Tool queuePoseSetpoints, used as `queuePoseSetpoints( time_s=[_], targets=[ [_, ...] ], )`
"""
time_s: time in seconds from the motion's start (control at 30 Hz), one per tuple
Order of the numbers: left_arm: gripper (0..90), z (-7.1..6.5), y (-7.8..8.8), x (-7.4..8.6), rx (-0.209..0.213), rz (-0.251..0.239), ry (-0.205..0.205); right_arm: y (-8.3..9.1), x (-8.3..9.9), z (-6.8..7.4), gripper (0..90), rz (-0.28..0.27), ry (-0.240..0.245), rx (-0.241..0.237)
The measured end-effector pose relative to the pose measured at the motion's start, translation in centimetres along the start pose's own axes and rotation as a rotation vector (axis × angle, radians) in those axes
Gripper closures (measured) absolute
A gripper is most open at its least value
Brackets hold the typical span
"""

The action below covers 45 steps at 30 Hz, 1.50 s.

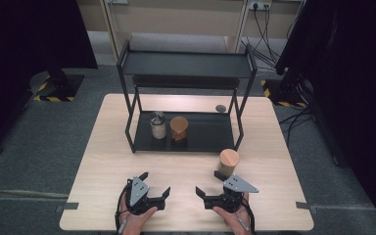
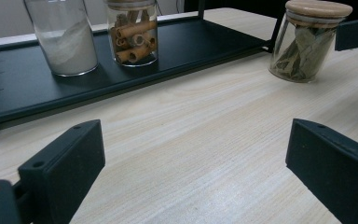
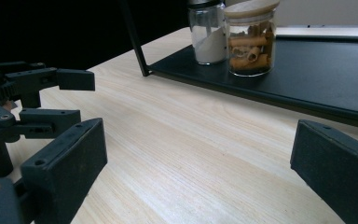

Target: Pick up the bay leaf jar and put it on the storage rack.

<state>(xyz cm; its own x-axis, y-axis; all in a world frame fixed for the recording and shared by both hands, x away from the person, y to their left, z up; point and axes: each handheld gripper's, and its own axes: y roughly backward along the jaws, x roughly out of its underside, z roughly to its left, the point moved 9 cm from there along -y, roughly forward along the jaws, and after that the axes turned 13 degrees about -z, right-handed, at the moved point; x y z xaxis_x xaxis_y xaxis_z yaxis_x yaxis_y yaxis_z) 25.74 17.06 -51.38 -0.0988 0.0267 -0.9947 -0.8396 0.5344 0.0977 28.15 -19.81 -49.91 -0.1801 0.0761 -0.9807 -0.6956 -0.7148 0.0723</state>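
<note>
**Both grippers idle, jar of leaves nearest**

Left gripper (image 1: 155,184) and right gripper (image 1: 209,183) rest low at table's (image 1: 103,161) near edge, jaws spread wide, nothing held. Wooden-lidded jar of dried leaves (image 1: 228,162) stands just beyond right gripper. Farther: cinnamon-stick jar (image 1: 178,128), white-powder jar (image 1: 157,125) on black rack's (image 1: 205,134) lower shelf.

Front of desk (image 1: 127,161): you had bare wood between both tools and the rack | Right: leaf jar (image 1: 228,162) stood just ahead of your right tool (image 1: 209,183), blocking a straight push | Rack (image 1: 186,134): two jars crowded the lower tray's left half, right half open | Posts and upper shelf limited entry from above
</note>
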Motion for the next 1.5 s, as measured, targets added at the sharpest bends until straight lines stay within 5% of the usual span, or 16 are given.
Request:
queuePoseSetpoints(
  time_s=[0.5,1.5],
  targets=[
    [4.1,0.0,0.0,0.0,0.000,-0.001,0.000,1.1,0.2,-0.2,4.0,-0.004,0.003,0.024],
    [4.1,0.0,0.0,0.0,0.000,0.000,-0.001,3.4,0.0,-1.9,4.0,-0.019,0.017,0.147]
  ],
)
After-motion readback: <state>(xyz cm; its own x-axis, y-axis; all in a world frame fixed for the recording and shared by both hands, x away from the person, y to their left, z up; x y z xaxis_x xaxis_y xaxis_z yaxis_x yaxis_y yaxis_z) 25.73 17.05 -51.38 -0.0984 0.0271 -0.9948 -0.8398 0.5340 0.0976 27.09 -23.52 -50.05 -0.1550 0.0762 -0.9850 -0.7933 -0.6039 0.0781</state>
